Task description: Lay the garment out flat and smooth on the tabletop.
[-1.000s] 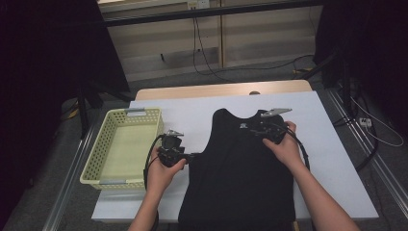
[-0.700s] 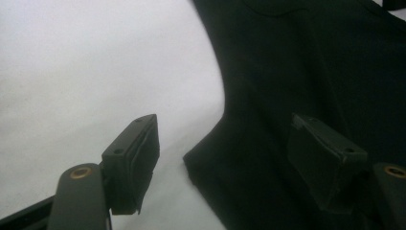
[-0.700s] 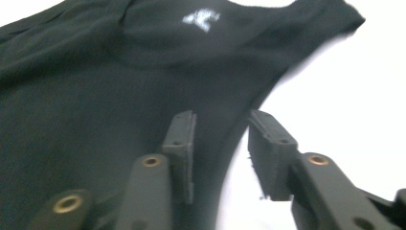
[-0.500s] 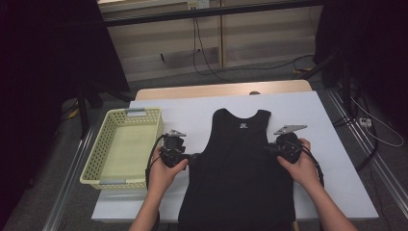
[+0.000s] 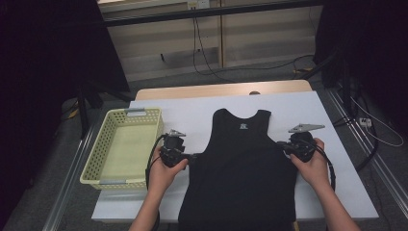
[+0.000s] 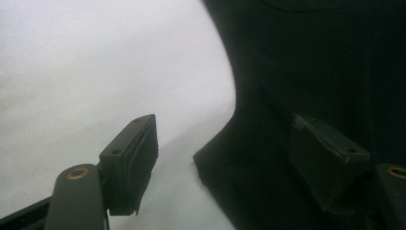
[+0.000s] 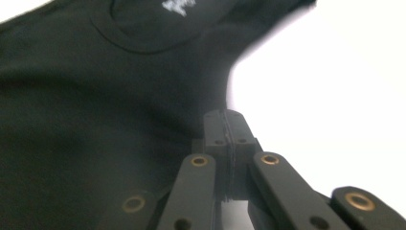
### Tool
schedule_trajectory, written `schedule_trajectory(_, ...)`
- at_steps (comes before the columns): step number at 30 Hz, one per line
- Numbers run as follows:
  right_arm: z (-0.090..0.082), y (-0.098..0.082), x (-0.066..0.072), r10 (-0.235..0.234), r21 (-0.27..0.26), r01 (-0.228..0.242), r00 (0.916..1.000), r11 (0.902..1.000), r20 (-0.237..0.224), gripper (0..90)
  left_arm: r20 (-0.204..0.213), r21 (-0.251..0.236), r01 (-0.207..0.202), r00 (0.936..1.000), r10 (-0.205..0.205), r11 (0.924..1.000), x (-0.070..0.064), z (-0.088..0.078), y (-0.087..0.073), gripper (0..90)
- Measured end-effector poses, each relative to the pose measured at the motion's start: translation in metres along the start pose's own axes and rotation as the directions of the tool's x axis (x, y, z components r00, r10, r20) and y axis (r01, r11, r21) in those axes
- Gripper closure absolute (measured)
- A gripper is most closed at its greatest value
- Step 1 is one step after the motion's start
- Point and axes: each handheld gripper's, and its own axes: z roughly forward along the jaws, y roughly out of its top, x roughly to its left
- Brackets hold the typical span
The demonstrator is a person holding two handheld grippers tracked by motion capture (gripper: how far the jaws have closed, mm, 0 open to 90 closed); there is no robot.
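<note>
Black vest (image 5: pixel 243 166) flat on white table (image 5: pixel 192 113). Right gripper (image 7: pixel 225 143) just closing, pinched at armhole edge. Left gripper (image 6: pixel 225 158) wide, straddling other edge, unclamped. Next, likely: left pinches, then fold.

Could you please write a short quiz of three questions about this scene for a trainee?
1. What garment lies flat on the white table?
2. True or false: the left gripper has its jaws apart around the garment's edge.
3. The basket stands beside which gripper: A left, B right?

Key: 1. a black tank top. 2. true. 3. A; the right gripper is shut at the other armhole edge.
</note>
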Motion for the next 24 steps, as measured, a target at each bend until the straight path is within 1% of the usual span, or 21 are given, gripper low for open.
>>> schedule_trajectory(1,0.002,-0.003,-0.001,0.007,0.007,-0.007,1.0,1.0,-0.004,90.0,0.004,0.005,-0.003,1.0,0.003,1.0,0.0,0.0,0.0,26.5)
schedule_trajectory(2,0.003,-0.005,-0.001,0.012,0.005,-0.012,0.9999,0.9999,0.001,89.9,0.001,0.004,0.001,1.0,-0.001,1.0,-0.001,0.001,-0.001,26.6)
schedule_trajectory(3,0.004,-0.006,-0.001,0.015,0.0,-0.015,0.9999,0.9999,-0.004,89.0,0.001,0.008,0.003,1.0,-0.003,1.0,-0.001,0.002,-0.001,27.0)
schedule_trajectory(4,0.005,-0.007,0.001,0.015,0.0,-0.015,0.9998,0.9999,-0.016,85.4,0.001,0.009,0.004,1.0,-0.004,1.0,-0.001,0.002,-0.001,27.7)
schedule_trajectory(5,0.004,-0.007,0.002,0.005,-0.004,-0.005,0.9999,1.0,-0.015,78.7,-0.001,0.013,0.002,1.0,-0.002,0.9999,-0.001,0.003,-0.002,28.2)
schedule_trajectory(6,0.003,-0.007,0.004,0.0,-0.006,0.0,1.0,1.0,-0.007,70.1,0.003,0.016,0.005,1.0,-0.005,0.9999,-0.001,0.003,-0.002,29.4)
schedule_trajectory(8,-0.001,-0.008,0.005,0.007,-0.006,-0.007,0.9999,1.0,-0.01,69.1,0.0,0.017,0.001,1.0,-0.001,0.9999,0.0,0.004,-0.003,30.0)
schedule_trajectory(9,-0.006,-0.01,0.006,0.017,-0.022,-0.018,0.9997,0.9996,-0.017,68.3,0.001,0.015,0.001,1.0,-0.001,0.9999,-0.001,0.005,-0.003,31.6)
schedule_trajectory(11,-0.015,-0.013,0.006,0.036,-0.031,-0.036,0.9993,0.9989,-0.004,63.8,0.004,0.017,0.0,1.0,0.0,0.9999,-0.001,0.004,-0.004,32.9)
schedule_trajectory(13,-0.025,-0.019,0.005,0.038,-0.046,-0.037,0.9991,0.9983,0.018,62.6,0.005,0.014,0.004,1.0,-0.004,0.9999,-0.001,0.004,-0.004,33.7)
schedule_trajectory(14,-0.03,-0.023,0.005,0.053,-0.048,-0.052,0.998,0.9975,0.033,60.8,-0.002,0.012,0.004,1.0,-0.004,0.9999,-0.001,0.004,-0.004,34.3)
schedule_trajectory(16,-0.037,-0.031,0.005,0.051,-0.041,-0.049,0.9977,0.9979,0.045,59.6,-0.004,0.013,0.003,1.0,-0.003,0.9999,-0.001,0.004,-0.004,34.4)
schedule_trajectory(18,-0.043,-0.041,0.005,0.066,-0.037,-0.064,0.9965,0.9972,0.05,58.8,-0.007,0.014,0.007,1.0,-0.007,0.9999,-0.001,0.004,-0.004,34.6)
schedule_trajectory(19,-0.046,-0.045,0.005,0.073,-0.027,-0.071,0.9959,0.9971,0.054,57.6,-0.005,0.015,0.005,1.0,-0.005,0.9999,-0.001,0.004,-0.004,34.6)
schedule_trajectory(20,-0.049,-0.05,0.004,0.086,-0.025,-0.085,0.9945,0.9961,0.058,57.5,-0.007,0.011,0.009,0.9999,-0.009,0.9999,-0.002,0.004,-0.004,34.6)
schedule_trajectory(21,-0.051,-0.053,0.003,0.097,-0.029,-0.096,0.9942,0.995,0.045,57.7,-0.009,0.009,0.004,1.0,-0.004,1.0,-0.003,0.004,-0.003,34.6)
schedule_trajectory(23,-0.051,-0.058,0.004,0.115,-0.02,-0.115,0.9932,0.9932,0.018,59.4,-0.005,0.011,0.003,1.0,-0.003,0.9999,-0.005,0.004,-0.003,34.5)
schedule_trajectory(24,-0.05,-0.059,0.005,0.108,-0.009,-0.107,0.994,0.9942,0.02,64.9,-0.009,0.009,-0.004,1.0,0.004,1.0,-0.006,0.004,-0.002,34.2)
